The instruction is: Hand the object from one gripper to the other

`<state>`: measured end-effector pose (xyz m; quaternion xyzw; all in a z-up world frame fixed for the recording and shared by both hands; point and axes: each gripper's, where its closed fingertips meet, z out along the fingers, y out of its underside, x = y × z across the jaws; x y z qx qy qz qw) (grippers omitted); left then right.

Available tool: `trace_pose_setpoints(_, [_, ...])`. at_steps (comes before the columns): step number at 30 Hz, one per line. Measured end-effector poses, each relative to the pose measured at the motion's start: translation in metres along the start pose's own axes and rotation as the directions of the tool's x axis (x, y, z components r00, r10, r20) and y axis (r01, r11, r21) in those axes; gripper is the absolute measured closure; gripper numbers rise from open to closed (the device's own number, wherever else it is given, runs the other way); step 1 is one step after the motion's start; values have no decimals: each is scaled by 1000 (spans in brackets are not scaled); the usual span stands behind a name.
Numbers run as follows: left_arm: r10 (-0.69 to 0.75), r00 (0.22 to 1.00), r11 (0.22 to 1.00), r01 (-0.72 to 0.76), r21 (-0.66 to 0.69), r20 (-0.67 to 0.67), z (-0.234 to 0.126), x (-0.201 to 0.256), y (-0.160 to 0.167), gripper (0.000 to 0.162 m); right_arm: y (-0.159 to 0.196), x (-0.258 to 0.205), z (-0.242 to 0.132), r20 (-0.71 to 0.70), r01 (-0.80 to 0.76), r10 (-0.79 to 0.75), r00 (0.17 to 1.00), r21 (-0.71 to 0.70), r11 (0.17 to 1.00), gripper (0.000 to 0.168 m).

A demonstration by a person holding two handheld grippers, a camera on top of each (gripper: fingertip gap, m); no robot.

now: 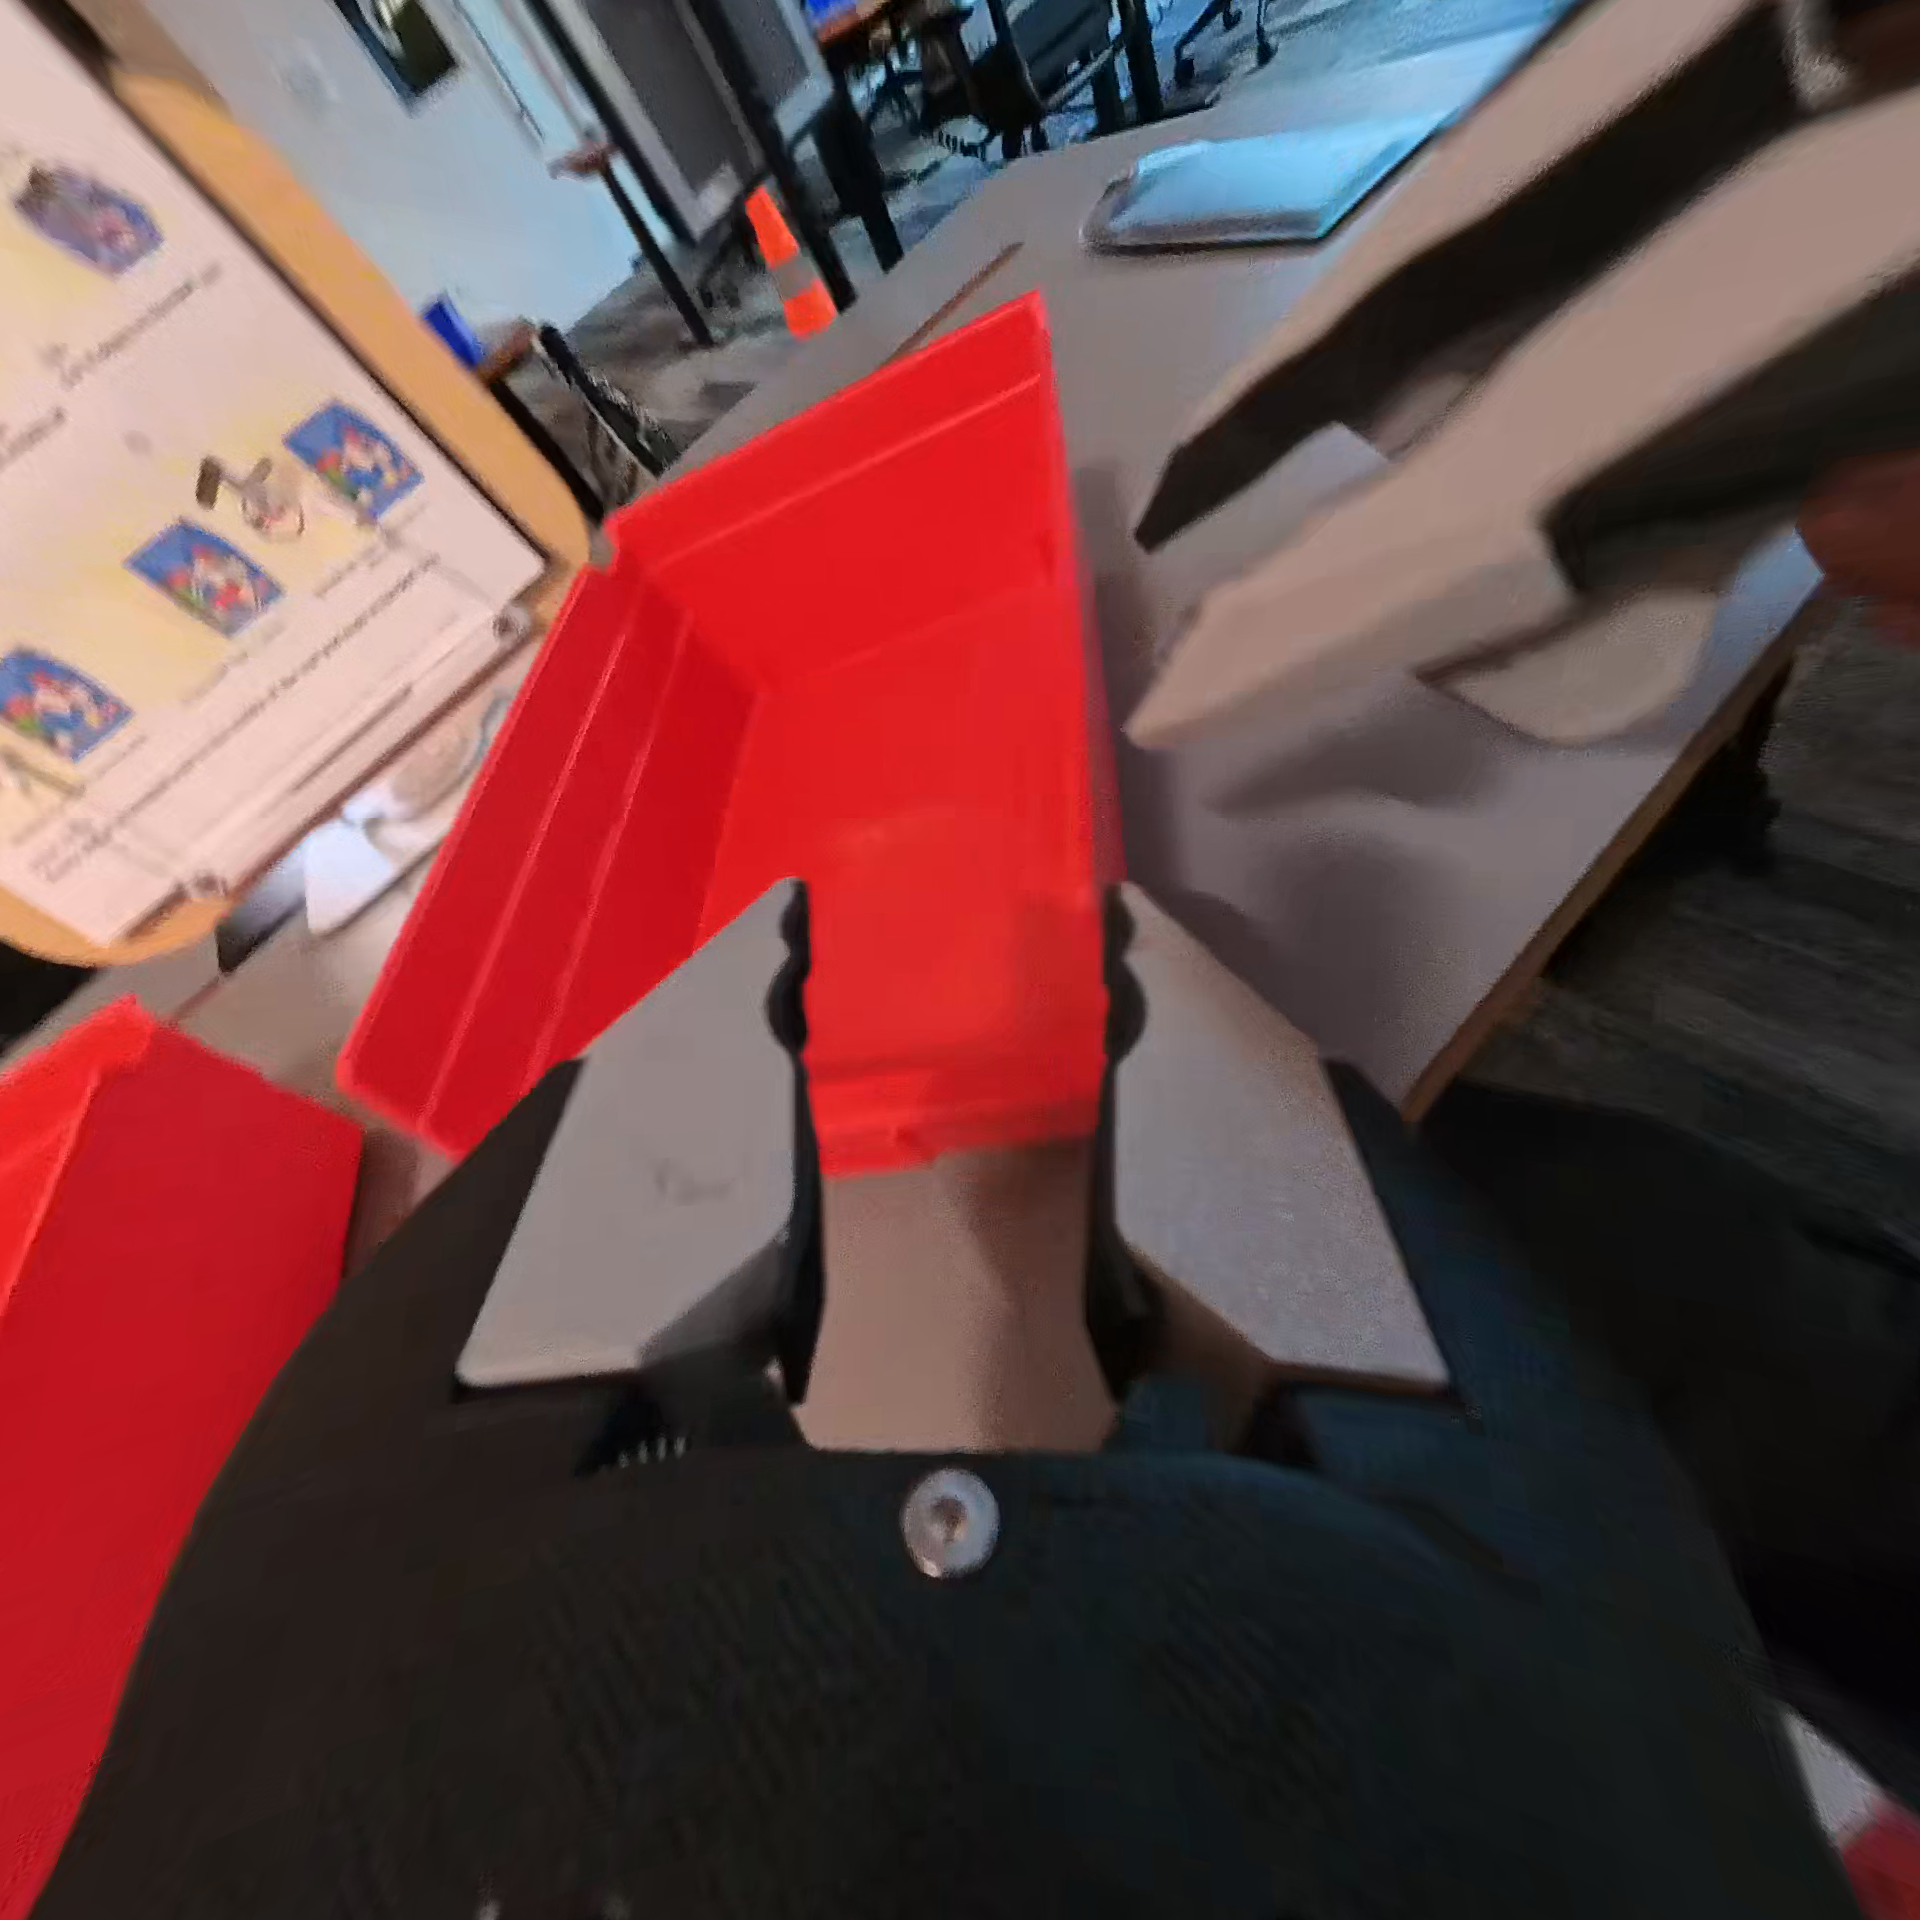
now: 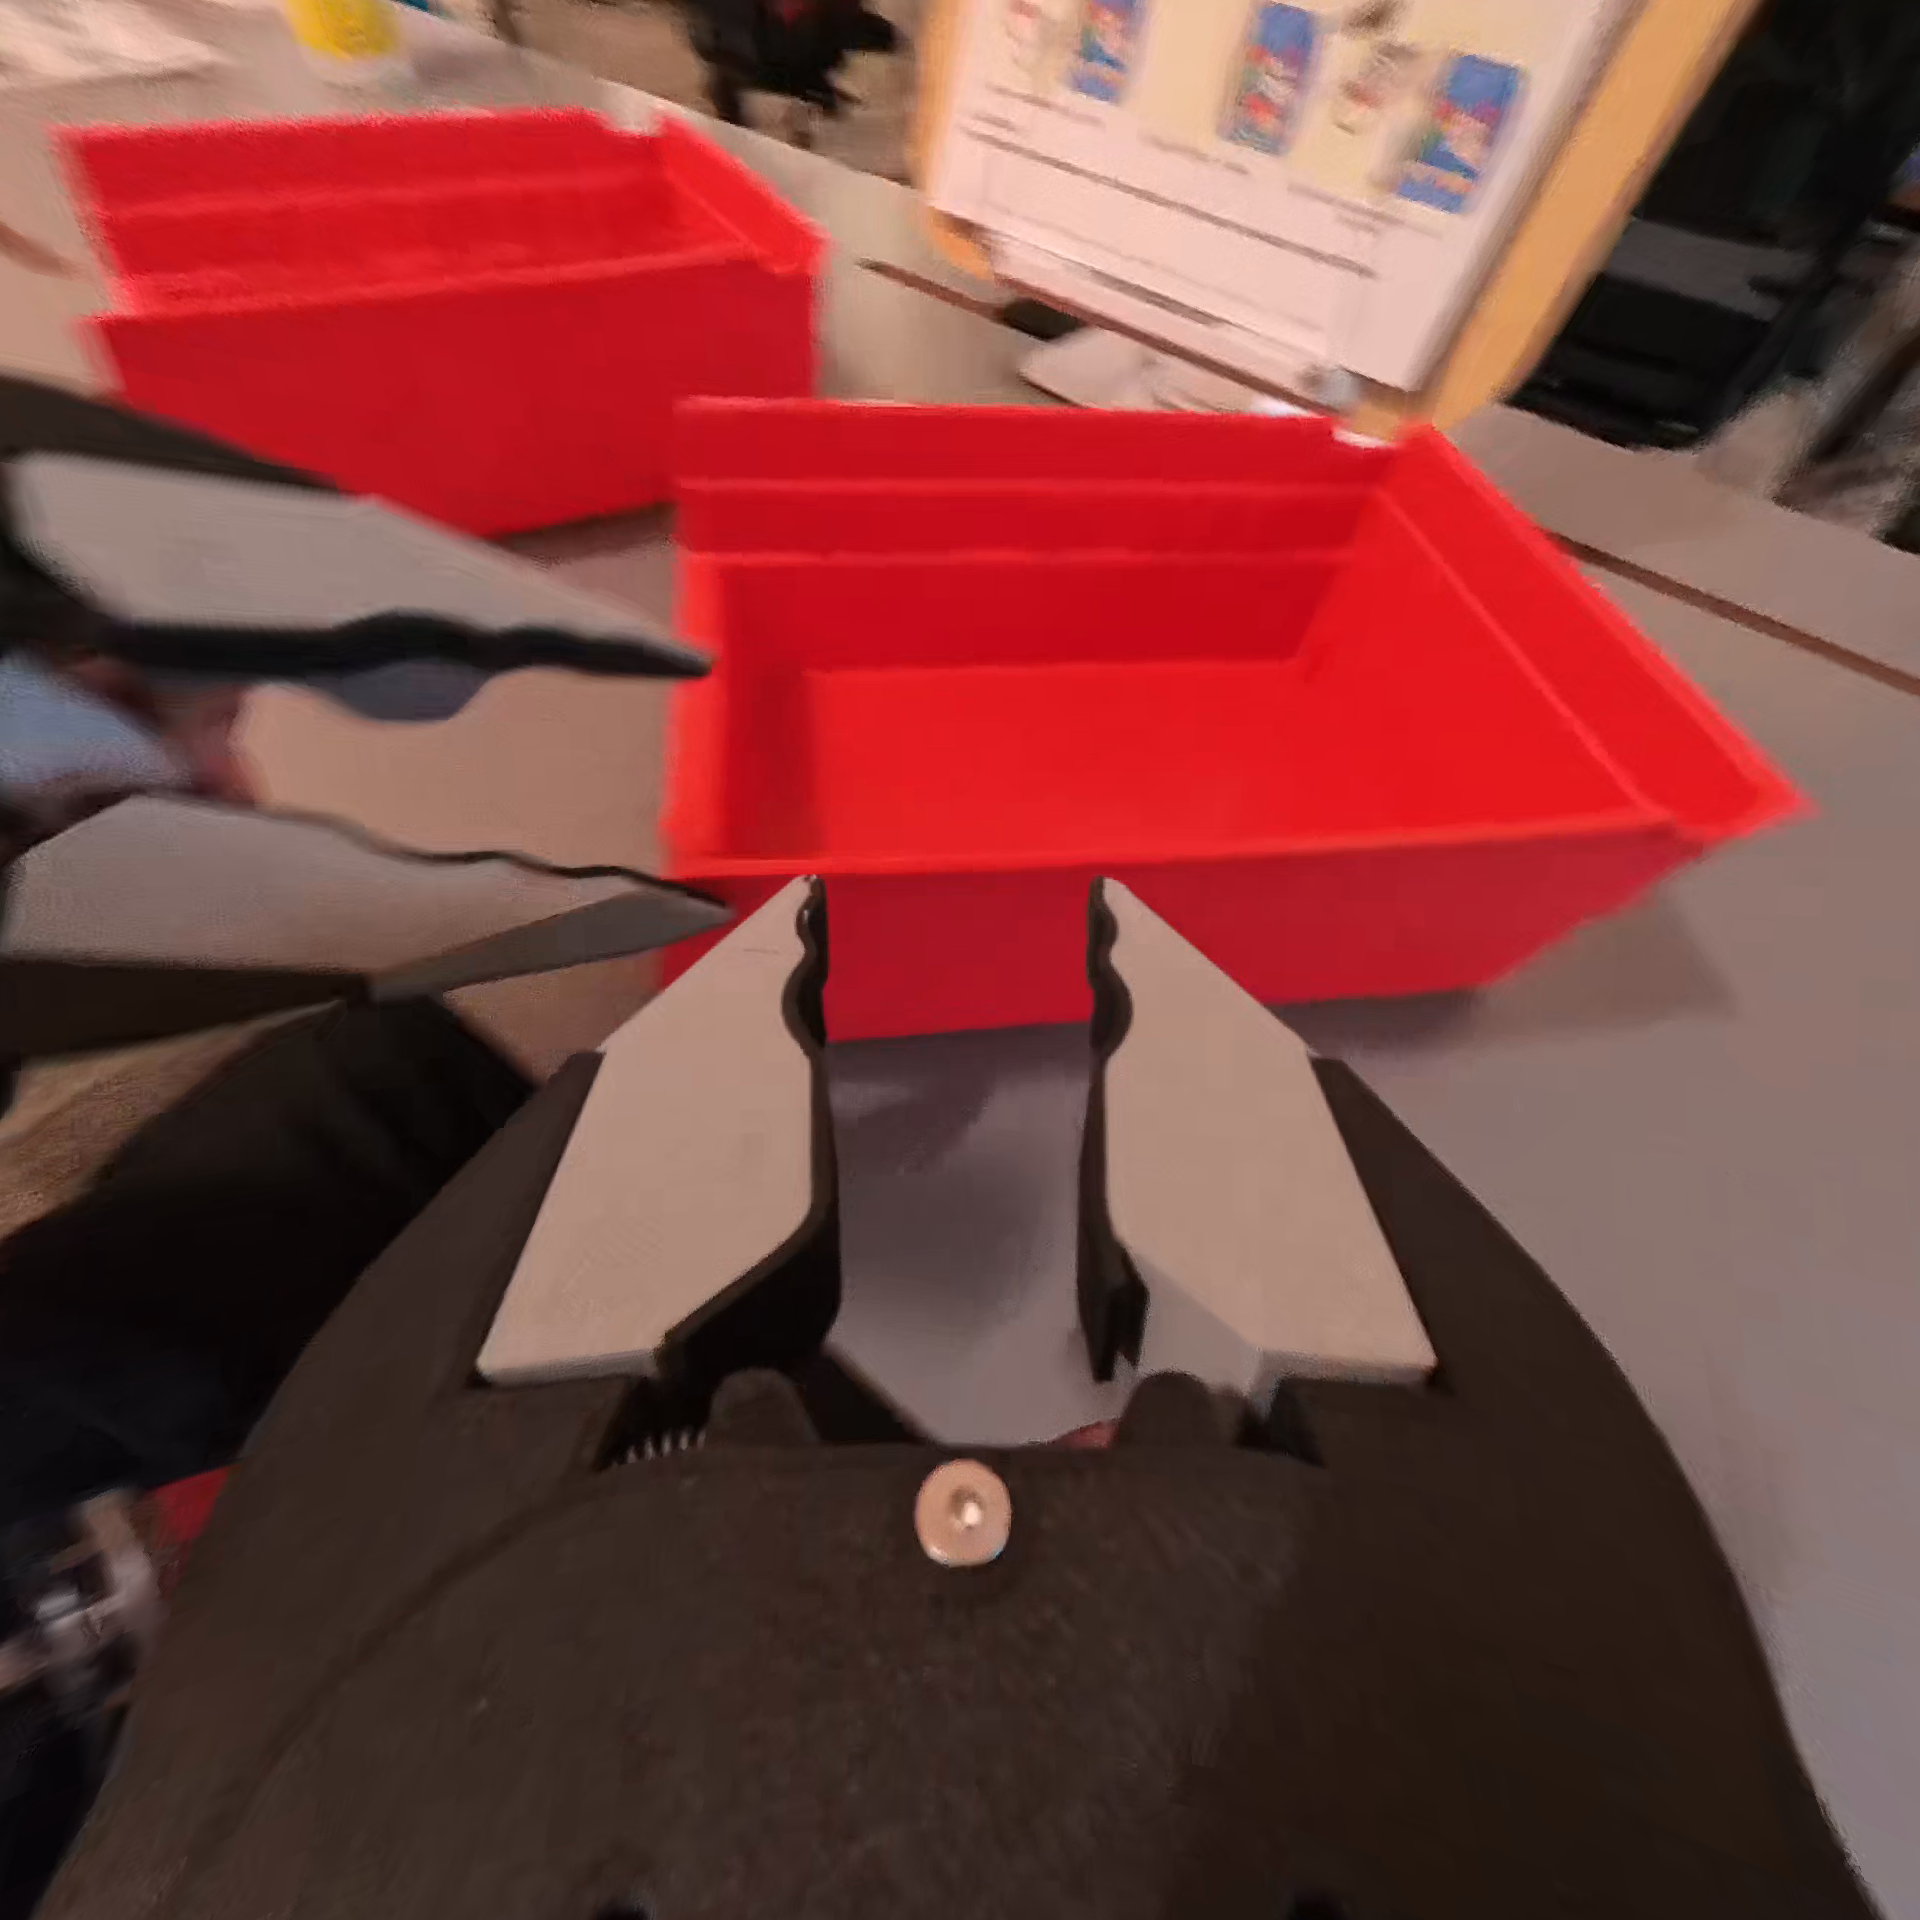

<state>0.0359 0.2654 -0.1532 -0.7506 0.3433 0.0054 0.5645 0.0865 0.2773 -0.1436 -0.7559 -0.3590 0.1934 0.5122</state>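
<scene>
My left gripper (image 1: 956,914) is open and empty, its tips in front of an empty red bin (image 1: 883,499) on the grey table (image 1: 1299,883). My right gripper (image 2: 954,904) is open and empty, just short of the same bin's front wall (image 2: 1299,914). The right gripper also shows in the left wrist view (image 1: 1138,623) at the upper right, jaws apart. The left gripper shows in the right wrist view (image 2: 717,784) at the left, jaws apart, close beside the right one. I see no loose object in either view. Both views are blurred.
A second red bin (image 2: 468,416) stands farther back and also shows in the left wrist view (image 1: 156,1247). A picture board with a wooden edge (image 2: 1247,156) stands behind the bins. The table's edge (image 1: 1558,935) runs on the right. A flat grey tray (image 1: 1247,197) lies far off.
</scene>
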Motion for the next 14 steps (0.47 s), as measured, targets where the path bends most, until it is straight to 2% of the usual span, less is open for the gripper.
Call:
trace_pose_setpoints(1, [-36,999,999,35,-28,-7,-13,-12,10,92,-1,-28,3,79,14,-14,997,-1,1000,119])
trace_pose_setpoints(3, [-86,996,992,88,-90,29,-40,-46,39,87,2,-79,10,220,47,-37,975,-37,998,117])
trace_pose_setpoints(5, [-147,983,977,162,-139,109,-68,-88,74,83,-1,-114,17,287,72,-61,956,-27,997,115])
trace_pose_setpoints(6, [-172,970,968,199,-151,173,-81,-113,92,90,0,-127,22,313,83,-67,947,-35,996,117])
trace_pose_setpoints(9, [-259,902,927,333,-172,346,-117,-179,148,110,6,-136,44,259,144,-121,958,-73,987,118])
trace_pose_setpoints(11, [-337,865,922,383,-55,372,-130,-204,156,124,16,-114,61,134,184,-164,977,-149,972,124])
trace_pose_setpoints(12, [-380,833,908,419,-9,402,-135,-216,161,121,21,-100,67,76,196,-185,980,-189,962,127])
trace_pose_setpoints(13, [-406,818,895,447,-6,407,-135,-222,167,112,26,-88,69,48,210,-204,978,-225,952,160])
trace_pose_setpoints(14, [-416,814,886,462,-20,406,-131,-225,173,115,32,-78,69,37,208,-205,978,-257,944,168])
